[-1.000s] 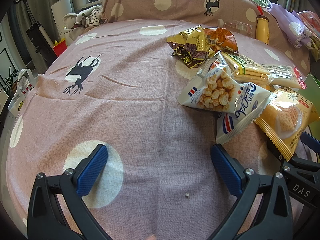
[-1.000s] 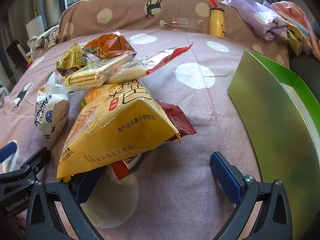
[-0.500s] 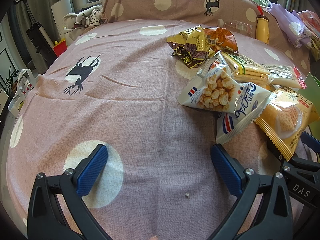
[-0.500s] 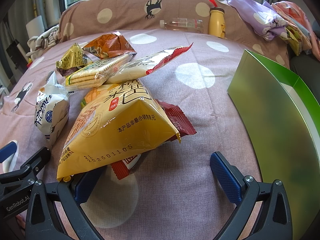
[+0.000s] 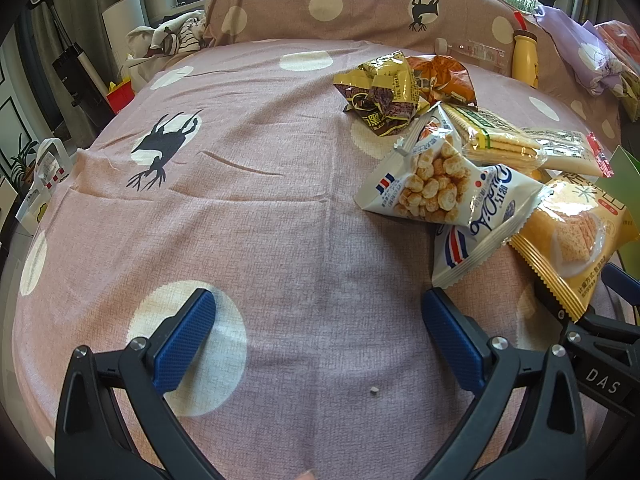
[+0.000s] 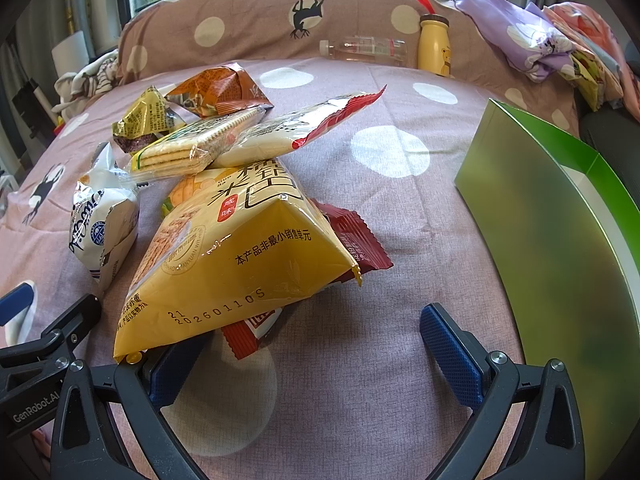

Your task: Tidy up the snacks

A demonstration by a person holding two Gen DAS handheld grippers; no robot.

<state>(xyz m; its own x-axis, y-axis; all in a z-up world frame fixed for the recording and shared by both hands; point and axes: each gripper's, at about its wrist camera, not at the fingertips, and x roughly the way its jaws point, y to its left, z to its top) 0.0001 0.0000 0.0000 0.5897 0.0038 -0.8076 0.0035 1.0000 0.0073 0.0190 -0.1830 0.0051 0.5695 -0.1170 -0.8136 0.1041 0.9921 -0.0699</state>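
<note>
A heap of snack packets lies on a pink bedspread. In the right wrist view a big yellow cracker bag (image 6: 240, 256) lies nearest, over a dark red packet (image 6: 360, 236); behind are a biscuit sleeve (image 6: 192, 144), a white and red packet (image 6: 304, 128), a white puff bag (image 6: 104, 220), and gold (image 6: 148, 124) and orange (image 6: 216, 92) bags. My right gripper (image 6: 312, 344) is open, its left finger under the yellow bag's corner. My left gripper (image 5: 316, 332) is open over bare cloth, left of the white puff bag (image 5: 440, 188) and yellow bag (image 5: 572, 236).
A green open box (image 6: 560, 248) stands at the right of the bed. A clear bottle (image 6: 364, 48) and a yellow bottle (image 6: 434, 44) rest against the long spotted pillow (image 6: 248, 24). Folded cloths (image 6: 560, 48) pile at the far right. Bare bedspread (image 5: 200, 200) spreads left.
</note>
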